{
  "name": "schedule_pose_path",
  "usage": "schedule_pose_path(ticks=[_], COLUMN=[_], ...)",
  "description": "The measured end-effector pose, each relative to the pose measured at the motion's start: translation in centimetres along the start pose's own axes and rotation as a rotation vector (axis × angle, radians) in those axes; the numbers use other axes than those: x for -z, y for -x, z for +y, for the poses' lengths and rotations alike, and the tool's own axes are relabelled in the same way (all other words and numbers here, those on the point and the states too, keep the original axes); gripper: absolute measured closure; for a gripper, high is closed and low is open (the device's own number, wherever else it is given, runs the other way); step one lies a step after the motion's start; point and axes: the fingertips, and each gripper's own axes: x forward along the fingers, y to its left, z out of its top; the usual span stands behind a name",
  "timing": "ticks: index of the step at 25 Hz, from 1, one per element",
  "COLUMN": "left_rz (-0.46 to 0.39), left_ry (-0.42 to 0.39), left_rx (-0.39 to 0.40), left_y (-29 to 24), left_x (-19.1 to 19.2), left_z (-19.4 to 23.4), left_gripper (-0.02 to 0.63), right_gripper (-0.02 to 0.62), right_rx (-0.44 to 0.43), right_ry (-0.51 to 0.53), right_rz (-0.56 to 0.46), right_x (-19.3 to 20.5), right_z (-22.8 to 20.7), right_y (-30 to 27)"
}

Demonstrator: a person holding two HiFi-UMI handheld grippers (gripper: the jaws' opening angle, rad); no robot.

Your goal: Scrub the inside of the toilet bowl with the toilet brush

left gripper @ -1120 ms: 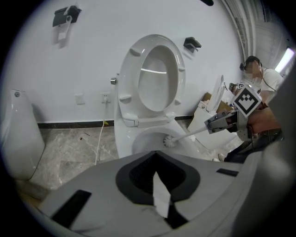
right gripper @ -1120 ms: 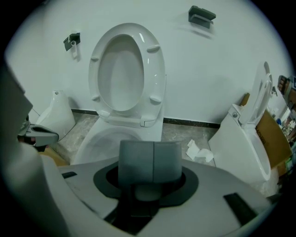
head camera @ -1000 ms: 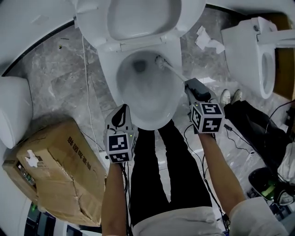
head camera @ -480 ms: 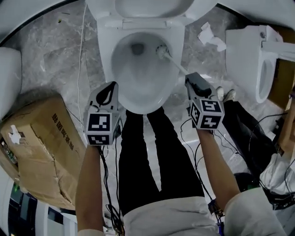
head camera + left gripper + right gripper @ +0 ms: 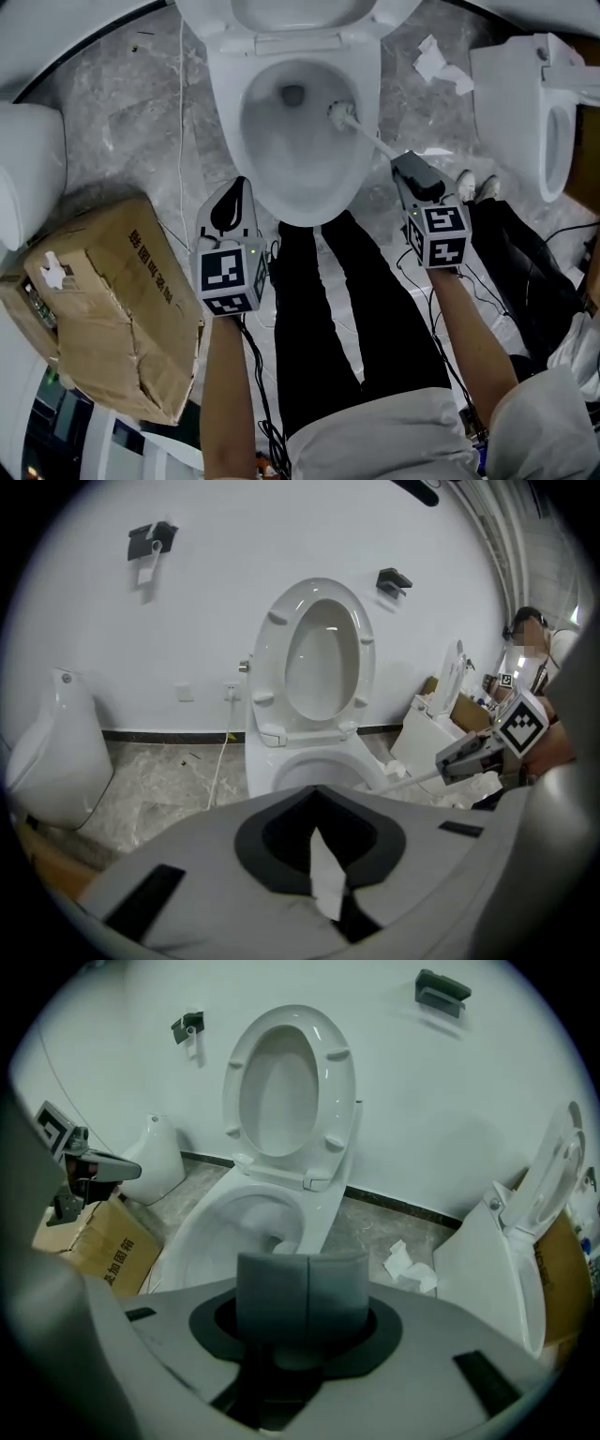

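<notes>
Toilet brush [image 5: 340, 113] rests on the right inner wall of the bowl [image 5: 367, 89], clamped in our right gripper [image 5: 403, 163]; our left gripper [image 5: 238, 190], jaws together and empty, hangs beside the bowl. We should press firmly, sweeping under the rim.

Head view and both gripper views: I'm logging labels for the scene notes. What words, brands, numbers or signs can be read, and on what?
"加固箱": black print on the cardboard box; the character before it is unclear.
Cubes on the left tongs and right tongs: square marker patterns only, no words.
Toilet, toilet brush: no print visible.
</notes>
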Motion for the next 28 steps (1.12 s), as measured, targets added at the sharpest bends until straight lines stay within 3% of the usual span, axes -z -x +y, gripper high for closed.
schedule_pose_path(ticks=[9,16,22,28], left_rz=[-0.056,-0.045,-0.042,-0.053], left_ry=[0.084,0.066,0.074,0.067], left_rx=[-0.068,-0.102,-0.13,-0.133], left_y=[3.0,4.3,5.7,5.2], left_x=[-1.2,-0.3,0.5,0.3], left_z=[-2.1,-1.1,-0.6,-1.5], left_gripper=[0.58,0.58,0.58,0.58], right_gripper=[0.418,0.419,0.419,0.42], right_rx=[-0.07,-0.117,-0.162,-0.343], right_ry=[0.084,0.064,0.109,0.088], right_rz=[0.033,0.054,0.075,0.016], right_x=[3.8,6.3,7.4,6.5], right_z=[1.9,3.4,5.0,7.8], right_y=[2.6,3.8,4.4,2.7])
